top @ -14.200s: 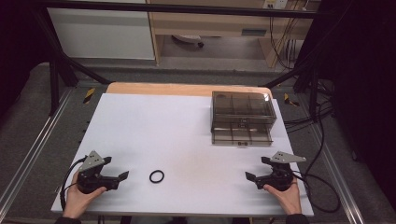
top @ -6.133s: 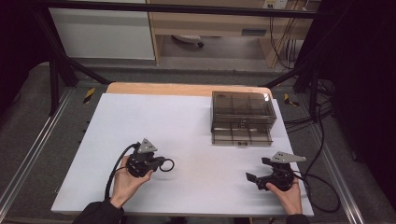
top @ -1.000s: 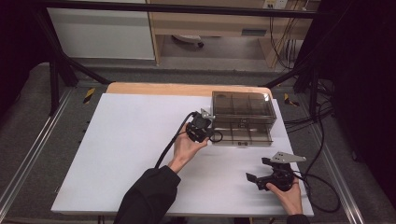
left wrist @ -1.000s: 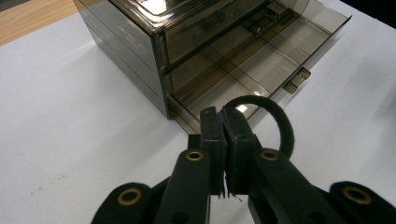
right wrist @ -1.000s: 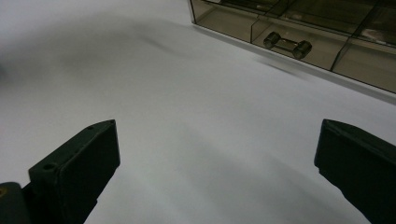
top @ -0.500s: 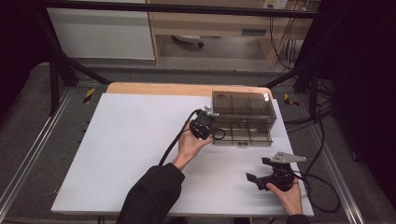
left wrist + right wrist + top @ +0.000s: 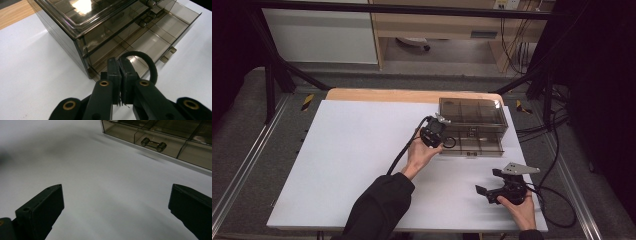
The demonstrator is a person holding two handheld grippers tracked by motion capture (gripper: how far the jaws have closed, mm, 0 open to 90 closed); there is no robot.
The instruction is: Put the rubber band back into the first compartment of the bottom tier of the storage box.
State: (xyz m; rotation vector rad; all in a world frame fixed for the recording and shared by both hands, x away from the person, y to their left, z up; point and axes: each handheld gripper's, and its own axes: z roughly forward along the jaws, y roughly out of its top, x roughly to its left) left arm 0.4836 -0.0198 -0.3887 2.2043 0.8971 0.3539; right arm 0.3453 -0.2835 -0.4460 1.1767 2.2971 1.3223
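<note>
**Ring held at the mouth of the open drawer**

Pinching a black ring (image 7: 146, 65) between jaws pressed together on its band, the left gripper (image 7: 438, 135) sits near the middle of the high view, right at the left front corner of the smoky clear drawer box (image 7: 472, 111). In the left gripper view the loop stands out to the right of the clamped pads (image 7: 113, 75), hanging over the lower drawer (image 7: 152, 43) (pulled out, its divided compartments showing), at the centre of that frame. Whether the ring touches the drawer floor I cannot tell.

Lower right in the high view, the right gripper (image 7: 493, 183) rests on the white table (image 7: 352, 150) in the person's hand, well apart from the box. Its jaws are spread wide with bare tabletop between them, and the right gripper view shows the drawer front's small handle (image 7: 153, 144) toward the upper right.
</note>
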